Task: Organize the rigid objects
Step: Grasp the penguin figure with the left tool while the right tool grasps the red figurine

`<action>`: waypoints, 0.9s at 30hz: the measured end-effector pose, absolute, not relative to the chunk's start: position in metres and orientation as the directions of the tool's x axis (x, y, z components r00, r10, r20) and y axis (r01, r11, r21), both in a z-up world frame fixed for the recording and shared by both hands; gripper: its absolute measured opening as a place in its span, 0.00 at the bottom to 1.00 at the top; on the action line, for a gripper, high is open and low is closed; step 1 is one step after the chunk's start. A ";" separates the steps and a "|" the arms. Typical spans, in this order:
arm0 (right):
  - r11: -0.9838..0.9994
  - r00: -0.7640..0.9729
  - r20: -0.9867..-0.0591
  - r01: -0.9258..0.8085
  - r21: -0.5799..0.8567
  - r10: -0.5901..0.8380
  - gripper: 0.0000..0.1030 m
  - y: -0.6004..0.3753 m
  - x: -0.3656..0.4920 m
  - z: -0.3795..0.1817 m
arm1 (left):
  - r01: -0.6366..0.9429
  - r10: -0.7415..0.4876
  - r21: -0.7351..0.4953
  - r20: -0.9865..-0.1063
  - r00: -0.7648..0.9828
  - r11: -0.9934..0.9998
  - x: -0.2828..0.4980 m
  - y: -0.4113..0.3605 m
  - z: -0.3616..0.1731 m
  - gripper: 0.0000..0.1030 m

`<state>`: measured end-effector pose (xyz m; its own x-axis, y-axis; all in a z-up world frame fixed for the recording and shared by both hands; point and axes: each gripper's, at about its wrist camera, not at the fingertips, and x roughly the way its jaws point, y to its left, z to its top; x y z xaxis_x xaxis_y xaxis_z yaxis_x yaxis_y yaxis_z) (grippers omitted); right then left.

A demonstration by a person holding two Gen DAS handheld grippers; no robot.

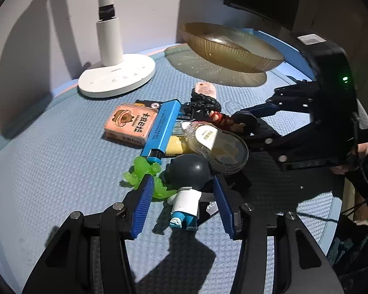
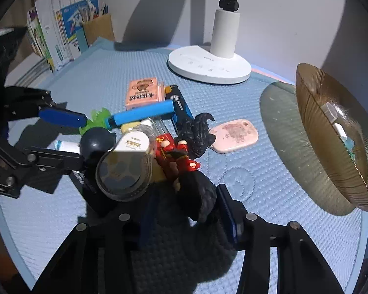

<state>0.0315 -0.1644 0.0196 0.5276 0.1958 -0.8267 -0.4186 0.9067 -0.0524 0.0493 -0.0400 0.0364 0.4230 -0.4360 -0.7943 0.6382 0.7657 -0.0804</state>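
A jumble of toys lies on the blue mat [image 1: 49,171]. My left gripper [image 1: 182,191] stands open around a figure [image 1: 187,196] with a dark round head, white body and blue legs. Small gaps show beside its body, and the left pad brushes a green dinosaur toy [image 1: 139,174]. In the right wrist view the left gripper [image 2: 83,142] flanks that figure's head [image 2: 98,142]. My right gripper [image 2: 185,193] straddles the black hair of a red figure [image 2: 171,152]. The hair meets the right pad, with a gap at the left one. A clear jar [image 2: 125,169] lies on its side between the grippers.
In the pile are a blue bar [image 1: 159,127], a pink bear box [image 1: 130,125], a black dragon toy [image 2: 196,132] and a pink tag [image 2: 233,134]. An amber glass bowl [image 2: 331,132] holds small items at right. A white lamp base [image 2: 208,66] and books [image 2: 61,31] stand behind.
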 end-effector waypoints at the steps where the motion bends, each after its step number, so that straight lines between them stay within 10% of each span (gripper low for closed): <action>1: 0.908 0.525 -0.826 -0.417 -0.043 0.202 0.43 -0.165 0.033 0.019 | 0.639 -0.436 -0.080 -0.795 0.422 0.765 0.050 -0.041 0.037 0.46; 15: 0.938 0.532 -0.817 -0.346 0.027 0.220 0.32 -0.178 0.022 0.021 | 0.649 -0.460 -0.097 -0.783 0.418 0.755 0.032 -0.049 0.045 0.54; 27: 0.956 0.562 -0.776 -0.224 0.190 0.286 0.32 -0.210 0.006 0.033 | 0.552 -0.397 -0.088 -0.788 0.470 0.829 0.041 -0.046 0.039 0.35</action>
